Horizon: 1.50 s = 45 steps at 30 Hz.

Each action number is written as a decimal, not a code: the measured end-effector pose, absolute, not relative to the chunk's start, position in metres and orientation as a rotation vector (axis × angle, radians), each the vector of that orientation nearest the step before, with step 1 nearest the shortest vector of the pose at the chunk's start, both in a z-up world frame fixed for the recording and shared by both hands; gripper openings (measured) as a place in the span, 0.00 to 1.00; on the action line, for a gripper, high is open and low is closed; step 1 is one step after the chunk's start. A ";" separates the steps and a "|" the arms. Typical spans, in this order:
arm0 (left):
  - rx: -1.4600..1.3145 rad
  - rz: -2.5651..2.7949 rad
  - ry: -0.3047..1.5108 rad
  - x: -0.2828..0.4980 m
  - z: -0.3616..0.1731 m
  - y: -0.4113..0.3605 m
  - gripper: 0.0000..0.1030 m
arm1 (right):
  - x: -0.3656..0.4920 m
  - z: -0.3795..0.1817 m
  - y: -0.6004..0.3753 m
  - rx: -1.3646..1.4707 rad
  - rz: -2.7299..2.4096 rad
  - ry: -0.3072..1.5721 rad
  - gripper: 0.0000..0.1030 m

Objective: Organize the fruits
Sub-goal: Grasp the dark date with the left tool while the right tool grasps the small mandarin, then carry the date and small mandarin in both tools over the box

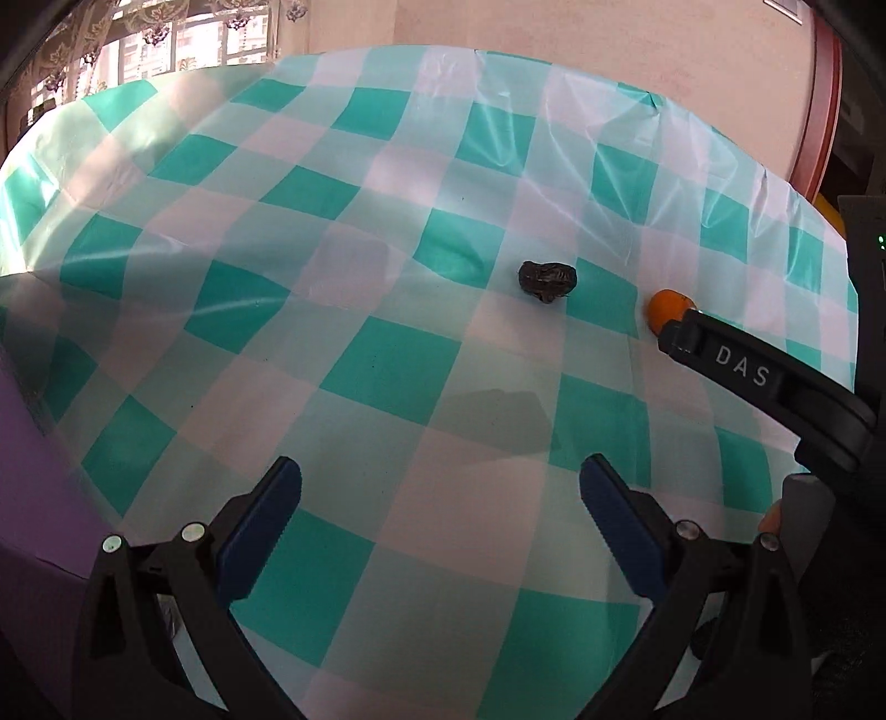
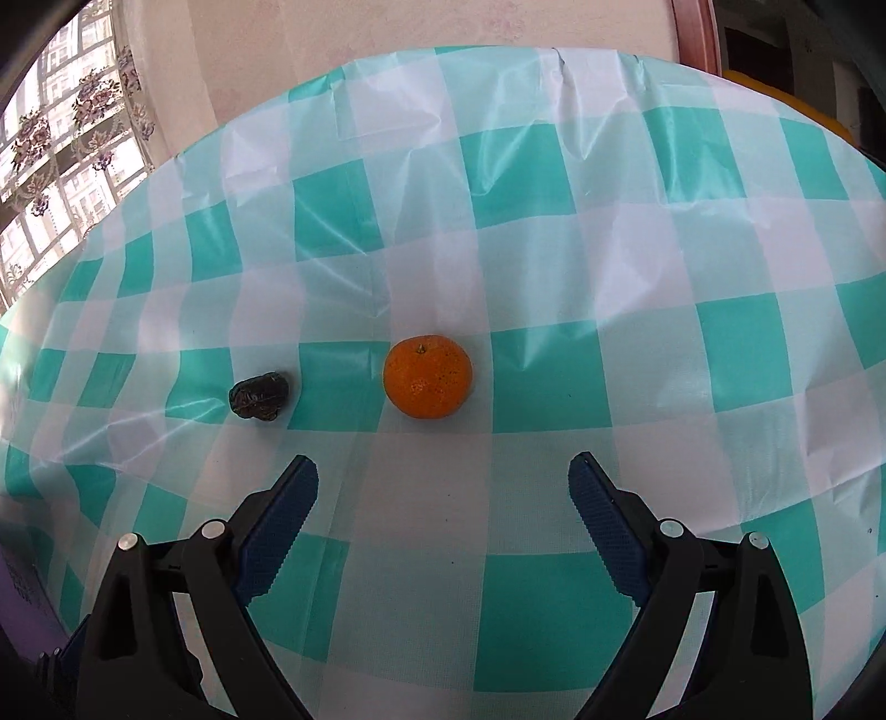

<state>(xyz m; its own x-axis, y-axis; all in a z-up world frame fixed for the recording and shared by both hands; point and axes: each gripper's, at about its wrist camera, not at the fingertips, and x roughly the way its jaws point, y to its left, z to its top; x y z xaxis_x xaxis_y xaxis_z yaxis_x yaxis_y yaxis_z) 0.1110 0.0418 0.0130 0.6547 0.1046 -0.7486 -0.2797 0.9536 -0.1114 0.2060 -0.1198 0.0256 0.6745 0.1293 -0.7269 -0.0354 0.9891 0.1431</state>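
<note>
An orange mandarin (image 2: 428, 376) sits on the green-and-white checked tablecloth (image 2: 554, 266), straight ahead of my right gripper (image 2: 443, 487), which is open and empty a short way in front of it. A dark wrinkled fruit (image 2: 259, 396) lies left of the mandarin. In the left wrist view the dark fruit (image 1: 547, 280) lies ahead and a little right of my left gripper (image 1: 440, 487), which is open and empty. The mandarin (image 1: 667, 310) is partly hidden there behind a finger (image 1: 742, 371) of the right gripper.
A purple box (image 1: 33, 498) stands at the table's left edge. A curtained window (image 2: 61, 144) is at the far left and a pale wall (image 2: 443, 27) runs behind the table. A yellow object (image 2: 786, 105) shows past the far right edge.
</note>
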 end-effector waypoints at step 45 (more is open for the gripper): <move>-0.451 0.064 0.748 0.169 0.024 0.055 0.36 | 0.194 0.015 -0.198 0.616 0.197 0.737 0.39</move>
<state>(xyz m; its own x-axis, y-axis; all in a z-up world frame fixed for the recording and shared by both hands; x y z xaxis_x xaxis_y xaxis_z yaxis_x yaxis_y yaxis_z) 0.1686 0.0551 0.0242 0.7355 -0.1022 -0.6698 -0.2142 0.9028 -0.3730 0.1939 -0.1983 0.0149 0.7316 0.3764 -0.5683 0.0424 0.8070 0.5891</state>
